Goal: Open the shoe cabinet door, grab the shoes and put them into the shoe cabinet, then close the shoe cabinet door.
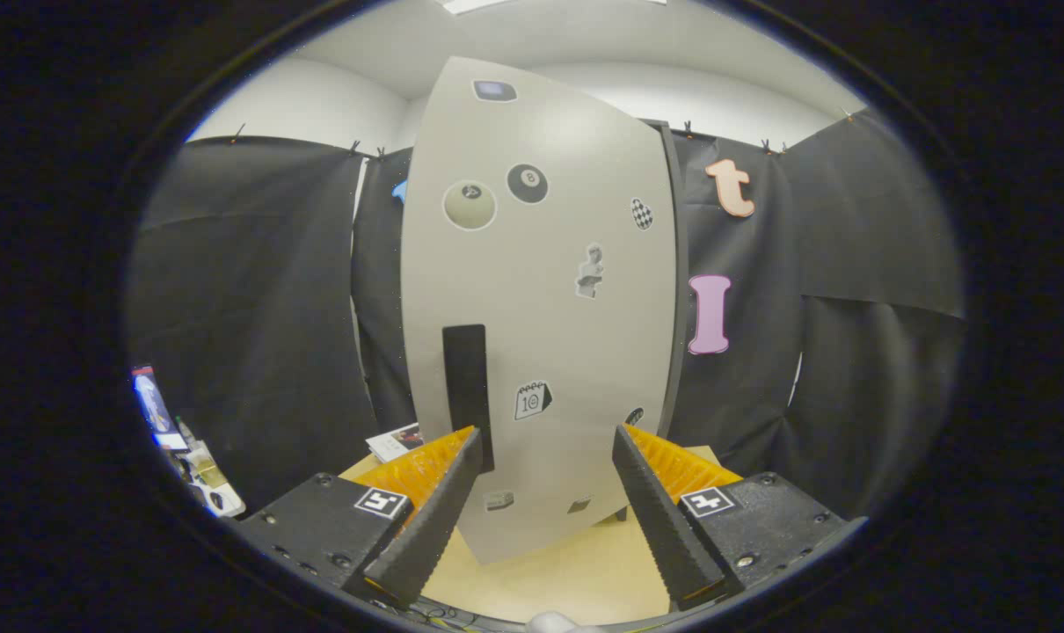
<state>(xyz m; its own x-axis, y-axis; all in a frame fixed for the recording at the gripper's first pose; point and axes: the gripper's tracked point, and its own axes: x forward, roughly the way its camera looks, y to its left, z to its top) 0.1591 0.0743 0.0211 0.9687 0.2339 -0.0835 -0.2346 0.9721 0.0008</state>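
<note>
The shoe cabinet door (541, 308) is seen as a tall grey panel directly ahead of the gripper (545, 479), at 12 o'clock from the fingers, standing on a light wooden worktop (550, 571). The fingers are spread wide apart and nothing is held between them. A dark vertical handle (467, 387) is mounted on the door's lower part, at about 11 o'clock from the gripper, just above the left finger's tip. Several stickers (532, 400) are scattered over the panel. Whether the door is fully shut or slightly ajar cannot be told, and the shoes' position cannot be given from this view. Some papers (396, 440) lie on the worktop at 10 o'clock, beside the door. The scene fits either an approach to the handle for opening, or the door as it stands once swung closed. Any handling of the door is judged to call for the spread fingers to be aligned with the handle.
</note>
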